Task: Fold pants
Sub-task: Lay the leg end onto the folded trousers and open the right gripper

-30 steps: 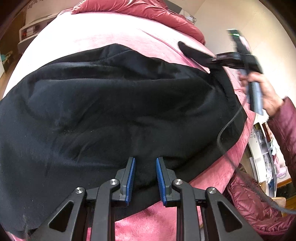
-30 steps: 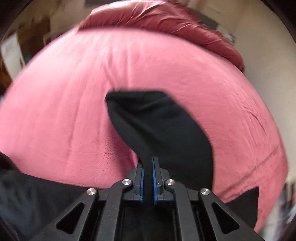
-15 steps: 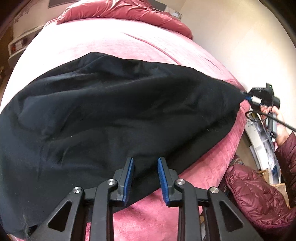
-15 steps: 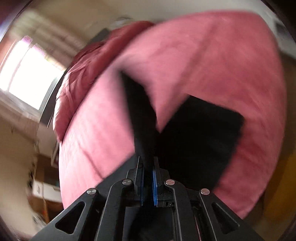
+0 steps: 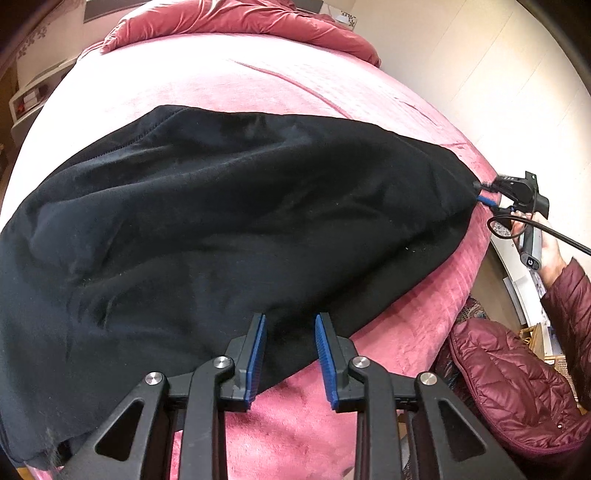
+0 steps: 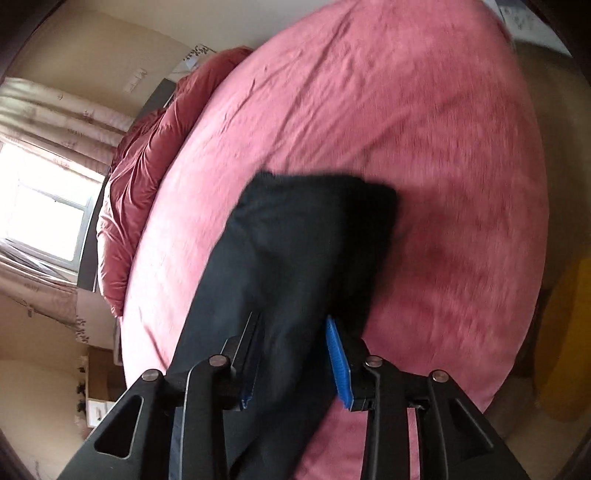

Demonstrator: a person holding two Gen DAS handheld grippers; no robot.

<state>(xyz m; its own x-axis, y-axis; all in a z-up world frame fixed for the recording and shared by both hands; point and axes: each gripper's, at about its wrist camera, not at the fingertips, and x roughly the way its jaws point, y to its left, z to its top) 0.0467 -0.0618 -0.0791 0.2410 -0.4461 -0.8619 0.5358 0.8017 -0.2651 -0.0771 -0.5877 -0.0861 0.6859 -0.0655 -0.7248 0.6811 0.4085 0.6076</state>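
Black pants [image 5: 229, 221] lie spread across the pink bed [image 5: 229, 74], folded lengthwise, tapering to a point at the right edge. My left gripper [image 5: 290, 354] is open, its blue pads just over the pants' near edge. My right gripper [image 5: 484, 194] shows in the left wrist view at the pants' right tip, at the bed's edge. In the right wrist view the right gripper [image 6: 293, 358] is open, and the pants end [image 6: 306, 236] lies loose between and beyond its blue pads.
A crumpled red duvet [image 5: 236, 18] lies at the head of the bed. A maroon puffer jacket [image 5: 509, 384] sits on the floor at the right. A wall [image 5: 480, 55] runs along the bed's far side. A window [image 6: 40, 218] is left in the right wrist view.
My right gripper carried the pants end out to the bed's right edge, pulling the cloth flat, then opened its jaws. My left gripper stayed open at the near edge.
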